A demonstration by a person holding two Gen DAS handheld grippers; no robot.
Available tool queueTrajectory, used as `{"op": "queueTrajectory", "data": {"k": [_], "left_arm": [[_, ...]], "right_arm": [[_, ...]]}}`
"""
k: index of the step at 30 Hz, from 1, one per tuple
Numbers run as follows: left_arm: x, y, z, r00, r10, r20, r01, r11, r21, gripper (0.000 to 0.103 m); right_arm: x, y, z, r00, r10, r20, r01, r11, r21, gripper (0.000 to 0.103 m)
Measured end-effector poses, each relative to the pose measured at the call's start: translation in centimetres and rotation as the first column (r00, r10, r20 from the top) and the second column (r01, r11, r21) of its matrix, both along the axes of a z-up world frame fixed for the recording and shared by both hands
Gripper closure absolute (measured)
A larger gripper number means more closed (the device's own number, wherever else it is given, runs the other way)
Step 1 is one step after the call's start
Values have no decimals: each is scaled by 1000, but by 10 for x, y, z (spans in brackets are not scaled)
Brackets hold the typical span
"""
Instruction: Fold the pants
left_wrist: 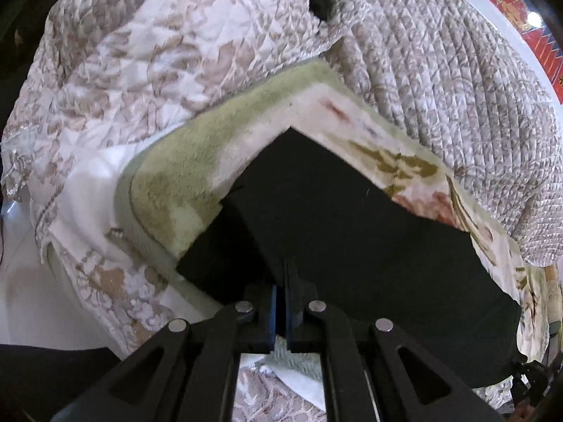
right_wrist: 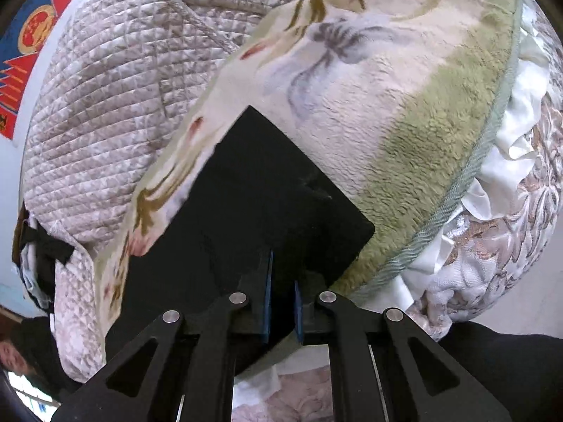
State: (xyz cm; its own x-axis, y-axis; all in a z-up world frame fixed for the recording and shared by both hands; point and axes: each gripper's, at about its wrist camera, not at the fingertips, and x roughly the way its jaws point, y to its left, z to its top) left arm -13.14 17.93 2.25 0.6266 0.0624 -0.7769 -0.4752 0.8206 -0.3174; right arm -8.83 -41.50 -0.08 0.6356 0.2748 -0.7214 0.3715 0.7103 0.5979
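Observation:
Black pants [left_wrist: 337,225] lie spread on a fluffy green and cream floral blanket [left_wrist: 183,172]. My left gripper [left_wrist: 283,274] is shut on the pants' near edge, next to a folded flap at the left. In the right wrist view the pants [right_wrist: 260,190] show as a flat black panel with a square corner on the blanket [right_wrist: 404,112]. My right gripper [right_wrist: 281,281] is shut on the near edge of the pants, with black cloth between its blue pads.
Quilted beige bedding [left_wrist: 440,81] is bunched behind the blanket, with another quilt [left_wrist: 140,52] at the left. A white wall with a red and blue hanging [left_wrist: 520,10] is at the back. White frilled cloth [right_wrist: 517,133] borders the blanket at the right.

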Motion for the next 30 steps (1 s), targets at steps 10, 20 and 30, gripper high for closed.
{"op": "queueTrajectory", "data": {"k": [10,20,30], "left_arm": [[-31,10,41,996,84,26,-87,985,150,96],[55,-44,48,978,-207,39,201,972,125,96],[152,-98,-4,918,-378,-122,395,901,177,73]], "right_arm": [[-24,3,54,995,-75,63,91,952,-293,85],[41,54,55,962,262,74,-202,870,-450,76],[119,83,26,912,403,-81,-379,747,-547,76]]}}
